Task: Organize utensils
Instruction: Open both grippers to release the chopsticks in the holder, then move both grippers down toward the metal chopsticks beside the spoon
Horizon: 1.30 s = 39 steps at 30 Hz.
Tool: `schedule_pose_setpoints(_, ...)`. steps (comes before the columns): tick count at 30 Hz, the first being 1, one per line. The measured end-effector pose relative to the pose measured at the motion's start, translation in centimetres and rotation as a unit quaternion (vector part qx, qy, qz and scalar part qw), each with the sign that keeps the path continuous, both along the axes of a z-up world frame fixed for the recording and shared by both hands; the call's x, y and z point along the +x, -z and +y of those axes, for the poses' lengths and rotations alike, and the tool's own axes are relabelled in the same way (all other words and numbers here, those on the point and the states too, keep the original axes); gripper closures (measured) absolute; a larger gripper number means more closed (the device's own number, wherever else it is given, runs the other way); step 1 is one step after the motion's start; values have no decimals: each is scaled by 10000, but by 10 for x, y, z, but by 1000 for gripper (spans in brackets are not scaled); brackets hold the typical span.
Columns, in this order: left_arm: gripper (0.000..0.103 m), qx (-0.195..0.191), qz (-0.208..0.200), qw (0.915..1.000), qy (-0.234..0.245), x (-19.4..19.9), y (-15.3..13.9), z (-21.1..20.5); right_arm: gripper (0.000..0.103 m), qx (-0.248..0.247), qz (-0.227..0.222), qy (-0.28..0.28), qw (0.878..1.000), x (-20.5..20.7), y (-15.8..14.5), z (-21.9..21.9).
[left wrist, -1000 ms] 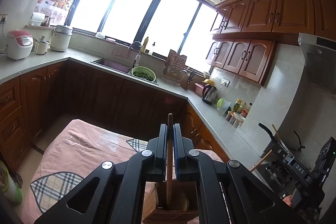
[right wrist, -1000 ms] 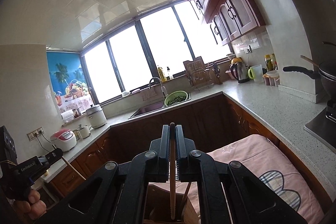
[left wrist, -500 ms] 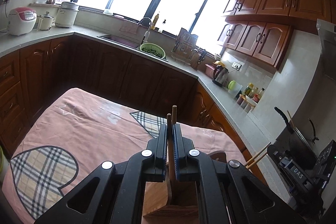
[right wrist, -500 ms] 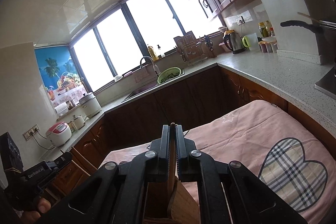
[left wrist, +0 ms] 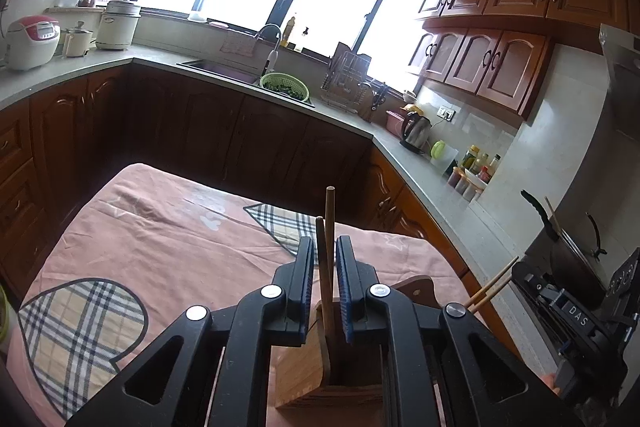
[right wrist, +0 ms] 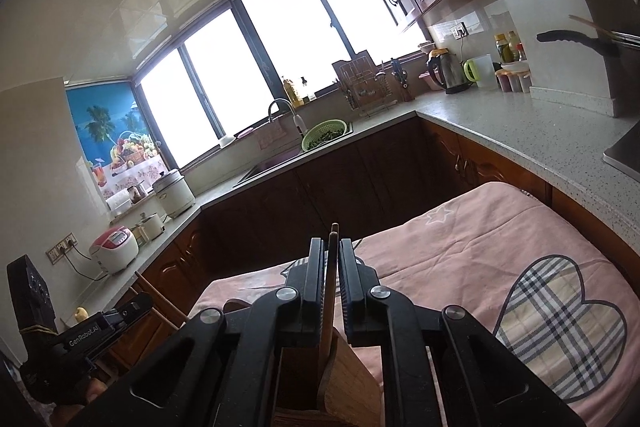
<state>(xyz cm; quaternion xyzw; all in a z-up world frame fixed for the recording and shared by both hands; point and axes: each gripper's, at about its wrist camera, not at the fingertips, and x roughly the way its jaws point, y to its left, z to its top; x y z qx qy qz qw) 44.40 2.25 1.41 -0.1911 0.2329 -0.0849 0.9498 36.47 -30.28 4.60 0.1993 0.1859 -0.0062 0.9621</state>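
Two chopsticks (left wrist: 327, 259) stand between the parted jaws of my left claw (left wrist: 325, 267), their lower ends down in the wooden holder (left wrist: 320, 371), which sits on the pink cloth (left wrist: 168, 239) over the worktop. I judge this claw has let go: gaps show on both sides. My right claw (right wrist: 330, 267) sits narrowly apart around one stick (right wrist: 329, 291), also dropping into the holder; contact I cannot tell. Upright storage keeps the sticks together.
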Motion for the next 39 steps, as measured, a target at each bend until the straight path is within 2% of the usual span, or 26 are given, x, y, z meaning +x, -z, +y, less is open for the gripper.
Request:
schedule_pose_setpoints(1, 72, 4, -32, 10000, -32, -3, -1, 2, 85, 25, 20, -33, 10000, 0, 0, 0)
schedule_pose_setpoints(2, 63, 20, -66, 10000, -69, -7, -2, 3, 69, 61, 19, -74, 10000, -1, -1, 0)
schedule_pose_setpoints(3, 61, 43, -92, 9999, -99, -10, -2, 3, 57, 97, -21, -113, 9999, -3, -2, 0)
schedule_pose_setpoints(4, 59, 73, -95, 9999, -115, -13, -3, 4, 36, 100, -80, -106, 9999, -7, -3, 1)
schedule_pose_setpoints(5, 54, 78, -78, 9999, -115, -14, -3, 5, 27, 83, -137, -74, 9998, -11, -5, 1)
schedule_pose_setpoints(8, 50, 56, -35, 9999, -90, -25, -2, 4, 21, 146, -185, -92, 9997, -19, -7, 0)
schedule_pose_setpoints(11, 38, 76, 0, 9999, -90, -37, -2, 6, 12, 233, -166, -111, 9995, -27, -6, -2)
schedule_pose_setpoints(13, 29, 92, 49, 9999, -128, -48, -1, 8, 9, 228, -144, -108, 9996, -33, -5, -2)
schedule_pose_setpoints(17, 24, 93, 185, 9997, -139, -69, -3, 13, 4, 222, -85, -152, 9996, -48, -5, -3)
schedule_pose_setpoints(39, 24, 213, 874, 9959, -47, -184, -6, 24, 3, 169, 486, -236, 9984, -140, 22, 14)
